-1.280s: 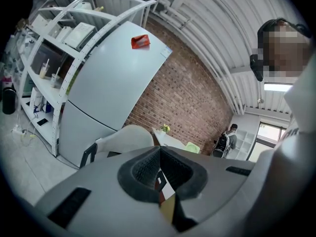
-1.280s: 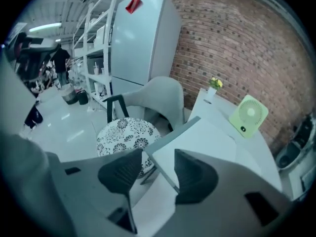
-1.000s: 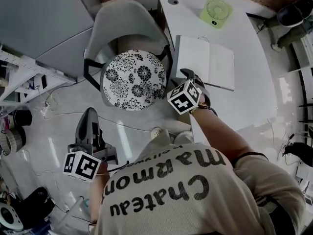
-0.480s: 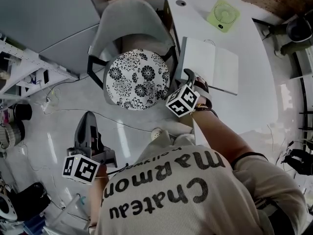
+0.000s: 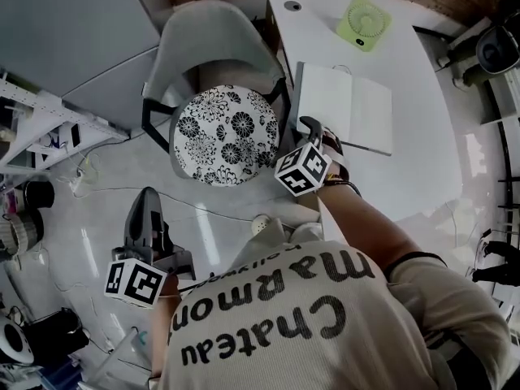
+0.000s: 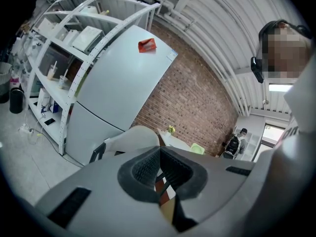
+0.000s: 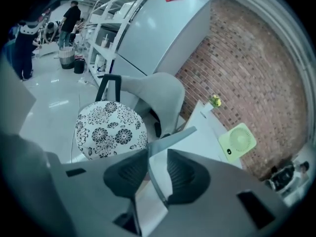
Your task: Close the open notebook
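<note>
The open notebook lies flat on the white table, its white pages up. My right gripper is at the notebook's near left corner. In the right gripper view the thin left cover edge runs up between the jaws of this gripper. The jaws have just been closing around it, and a gap still shows beside the cover. My left gripper hangs low over the floor, far from the table. Its pads meet at the tips with nothing between them.
A chair with a floral cushion stands left of the table, close to the notebook. A green fan lies on the table beyond the notebook. Cables run across the floor. A grey refrigerator and a shelf rack stand further off.
The right gripper's marker cube has tilted a little while staying at the notebook's corner. The left gripper has kept its place.
</note>
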Tool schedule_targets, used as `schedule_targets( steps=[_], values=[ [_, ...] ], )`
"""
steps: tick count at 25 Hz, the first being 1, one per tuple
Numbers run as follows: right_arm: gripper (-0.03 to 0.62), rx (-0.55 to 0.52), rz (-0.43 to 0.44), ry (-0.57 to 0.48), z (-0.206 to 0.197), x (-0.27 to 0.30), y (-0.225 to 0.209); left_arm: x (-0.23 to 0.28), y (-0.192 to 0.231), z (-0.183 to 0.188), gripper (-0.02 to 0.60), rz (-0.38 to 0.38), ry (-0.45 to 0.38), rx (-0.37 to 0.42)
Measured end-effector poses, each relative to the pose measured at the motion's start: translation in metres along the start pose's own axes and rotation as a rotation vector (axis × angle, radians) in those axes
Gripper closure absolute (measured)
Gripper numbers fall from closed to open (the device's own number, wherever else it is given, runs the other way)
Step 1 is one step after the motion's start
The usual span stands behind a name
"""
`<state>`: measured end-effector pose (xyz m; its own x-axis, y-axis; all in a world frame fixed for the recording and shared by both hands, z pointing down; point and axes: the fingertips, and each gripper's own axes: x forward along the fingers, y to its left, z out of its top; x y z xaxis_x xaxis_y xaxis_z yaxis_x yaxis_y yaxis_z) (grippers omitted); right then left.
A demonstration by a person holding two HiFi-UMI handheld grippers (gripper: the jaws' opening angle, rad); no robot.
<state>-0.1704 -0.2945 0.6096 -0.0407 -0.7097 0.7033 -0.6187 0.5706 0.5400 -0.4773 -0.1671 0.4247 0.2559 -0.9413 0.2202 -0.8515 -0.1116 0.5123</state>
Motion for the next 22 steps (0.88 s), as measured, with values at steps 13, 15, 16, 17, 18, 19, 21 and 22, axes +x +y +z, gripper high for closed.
schedule_targets(
  steps=[13,15,16,17,18,19,21,22],
  values=[
    [0.543,0.302,0.098,-0.057,0.002,-0.016,-0.015,0.010,-0.018,0.004,0.580,-0.037,0.005,0.033],
    [0.548,0.372,0.111,-0.060,0.000,-0.019,-0.018,0.012,-0.020,0.003,0.580,-0.042,0.003,0.030],
    [0.549,0.405,0.118,-0.061,0.000,-0.020,-0.019,0.013,-0.021,0.003,0.580,-0.045,0.004,0.031],
    [0.549,0.434,0.122,-0.063,0.000,-0.022,-0.021,0.014,-0.023,0.003,0.580,-0.047,0.006,0.037],
    [0.549,0.459,0.125,-0.066,0.000,-0.023,-0.023,0.016,-0.025,0.003,0.580,-0.049,0.009,0.044],
    [0.549,0.481,0.128,-0.069,0.000,-0.025,-0.024,0.017,-0.026,0.002,0.580,-0.050,0.012,0.050],
    [0.549,0.525,0.136,-0.080,-0.001,-0.029,-0.028,0.018,-0.030,0.002,0.580,-0.054,0.011,0.051],
    [0.549,0.549,0.140,-0.089,-0.002,-0.031,-0.030,0.019,-0.031,0.002,0.580,-0.057,0.009,0.049]
  ],
)
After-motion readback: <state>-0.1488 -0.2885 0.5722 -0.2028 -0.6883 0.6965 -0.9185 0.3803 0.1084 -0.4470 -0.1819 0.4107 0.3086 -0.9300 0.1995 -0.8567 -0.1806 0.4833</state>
